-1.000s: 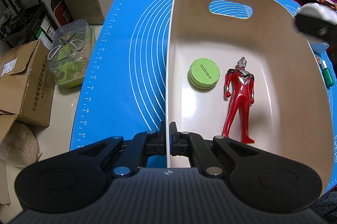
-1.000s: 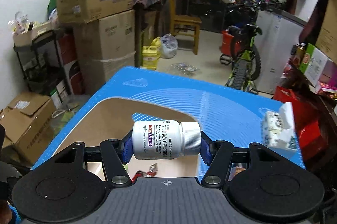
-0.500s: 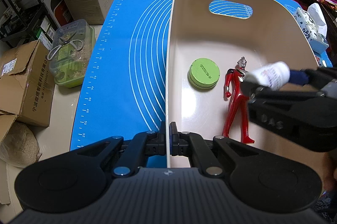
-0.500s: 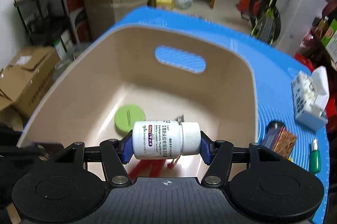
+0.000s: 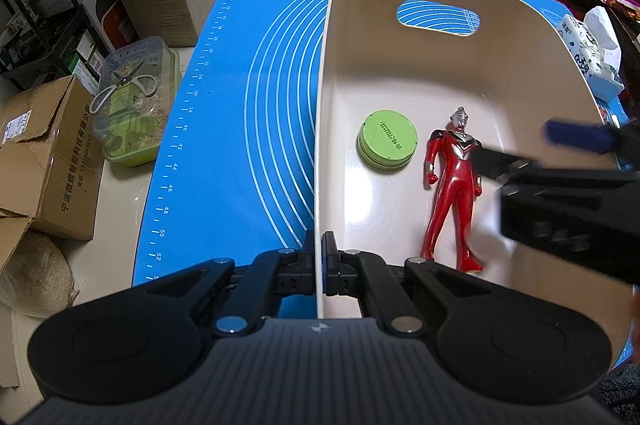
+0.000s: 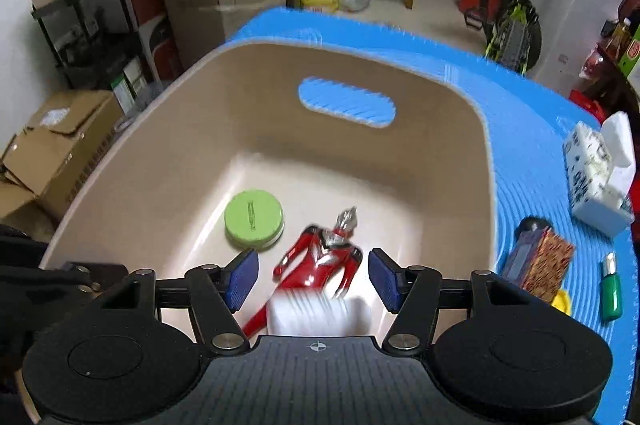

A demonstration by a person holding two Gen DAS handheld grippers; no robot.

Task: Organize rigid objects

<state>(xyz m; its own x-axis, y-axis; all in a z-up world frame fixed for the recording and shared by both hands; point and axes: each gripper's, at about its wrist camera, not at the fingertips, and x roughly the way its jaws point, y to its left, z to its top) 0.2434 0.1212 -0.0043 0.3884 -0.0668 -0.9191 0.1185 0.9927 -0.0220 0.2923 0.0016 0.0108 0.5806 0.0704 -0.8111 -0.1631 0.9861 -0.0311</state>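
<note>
A beige bin stands on the blue mat. My left gripper is shut on the bin's near left wall. Inside lie a green round tin and a red toy figure. My right gripper hangs over the bin, its jaws opening, the blue pads clear of the white pill bottle, which is a falling blur just below them, over the figure's legs. In the left wrist view the right gripper enters from the right and the bottle is a pale smear.
On the mat right of the bin lie a tissue pack, a patterned box, a green marker and something yellow. Cardboard boxes, a clear container with scissors and a shelf stand on the floor to the left.
My right gripper came over the bin, dipped lower and opened; the white bottle left its pads and is dropping. The left gripper kept its hold on the bin wall.
</note>
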